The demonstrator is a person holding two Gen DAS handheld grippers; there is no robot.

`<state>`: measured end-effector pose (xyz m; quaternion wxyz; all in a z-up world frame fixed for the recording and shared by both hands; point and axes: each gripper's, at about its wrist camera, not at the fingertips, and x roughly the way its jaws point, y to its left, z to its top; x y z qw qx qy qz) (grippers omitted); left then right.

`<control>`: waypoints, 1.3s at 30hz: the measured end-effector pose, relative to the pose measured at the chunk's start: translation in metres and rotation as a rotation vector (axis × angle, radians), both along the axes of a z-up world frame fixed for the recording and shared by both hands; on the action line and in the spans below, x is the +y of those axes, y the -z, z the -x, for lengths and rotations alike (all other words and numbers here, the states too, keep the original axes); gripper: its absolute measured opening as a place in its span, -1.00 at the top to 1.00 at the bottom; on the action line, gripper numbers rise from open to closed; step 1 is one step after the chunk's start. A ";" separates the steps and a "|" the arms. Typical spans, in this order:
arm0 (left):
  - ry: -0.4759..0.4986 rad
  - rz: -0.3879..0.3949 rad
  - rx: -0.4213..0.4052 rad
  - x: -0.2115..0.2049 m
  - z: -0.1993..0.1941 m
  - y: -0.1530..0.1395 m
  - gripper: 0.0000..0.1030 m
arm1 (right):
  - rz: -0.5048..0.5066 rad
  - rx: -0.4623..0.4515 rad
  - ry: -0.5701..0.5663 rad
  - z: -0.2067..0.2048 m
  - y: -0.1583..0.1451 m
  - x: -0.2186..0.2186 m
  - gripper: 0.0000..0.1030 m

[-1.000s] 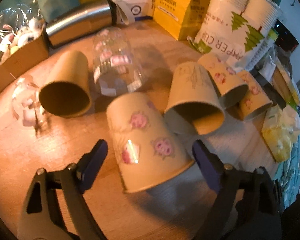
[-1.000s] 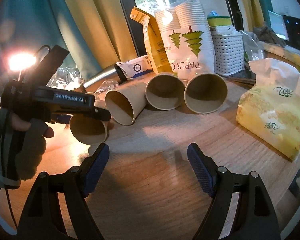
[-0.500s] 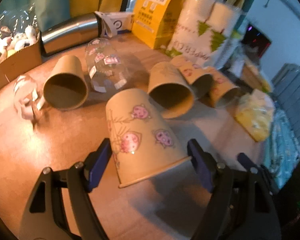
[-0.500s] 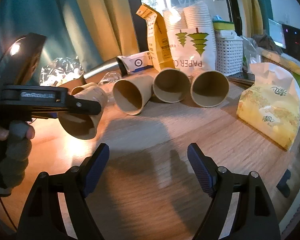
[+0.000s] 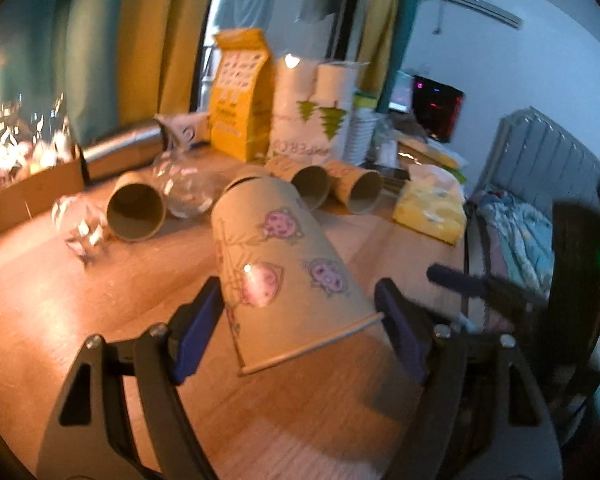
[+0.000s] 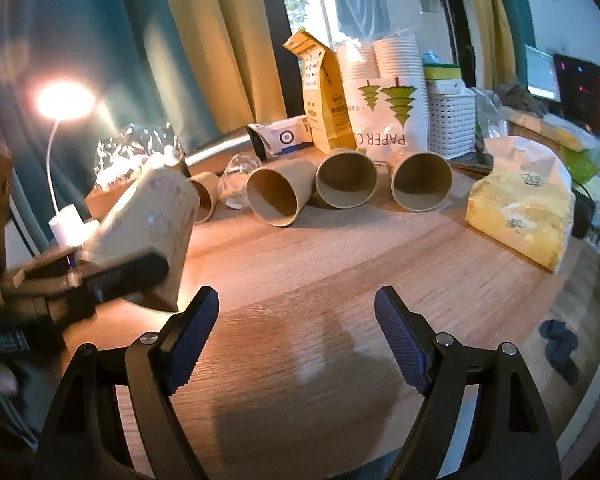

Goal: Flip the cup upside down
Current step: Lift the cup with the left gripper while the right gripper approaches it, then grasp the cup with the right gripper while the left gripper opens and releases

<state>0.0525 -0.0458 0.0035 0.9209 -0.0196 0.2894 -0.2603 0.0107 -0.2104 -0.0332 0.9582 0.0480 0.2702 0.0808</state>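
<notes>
My left gripper (image 5: 300, 320) is shut on a paper cup with pink pig prints (image 5: 284, 268). It holds the cup off the wooden table (image 5: 60, 300), tilted, base up and away, rim low towards the camera. The same cup shows in the right wrist view (image 6: 148, 216) at the left, held by the left gripper (image 6: 100, 280) with its mouth down. My right gripper (image 6: 296, 328) is open and empty above the table's front.
Several paper cups lie on their sides: one (image 6: 276, 196), a second (image 6: 346, 182), a third (image 6: 422, 182). A glass jar (image 5: 184, 188) and steel flask (image 5: 120, 152) lie behind. A yellow bag (image 6: 524, 212), cup pack (image 6: 384, 108) and lamp (image 6: 64, 100) stand around.
The left gripper has closed on the pig cup, lifted it from the table and turned it so the mouth points down. The right gripper has stayed open and nearly still.
</notes>
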 end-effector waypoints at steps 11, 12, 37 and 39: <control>0.054 -0.078 -0.219 -0.016 0.047 0.000 -0.51 | -0.180 -0.052 -0.034 0.019 -0.038 -0.021 -0.61; 0.058 -0.083 -0.231 -0.017 0.050 0.000 -0.51 | -0.232 -0.043 -0.074 0.015 -0.042 -0.022 -0.61; 0.152 -0.100 -0.385 -0.026 0.079 -0.008 -0.51 | -0.512 0.171 -0.413 -0.041 -0.051 0.009 -0.27; 0.151 -0.099 -0.382 -0.025 0.078 -0.008 -0.52 | -0.519 0.181 -0.424 -0.042 -0.050 0.009 -0.18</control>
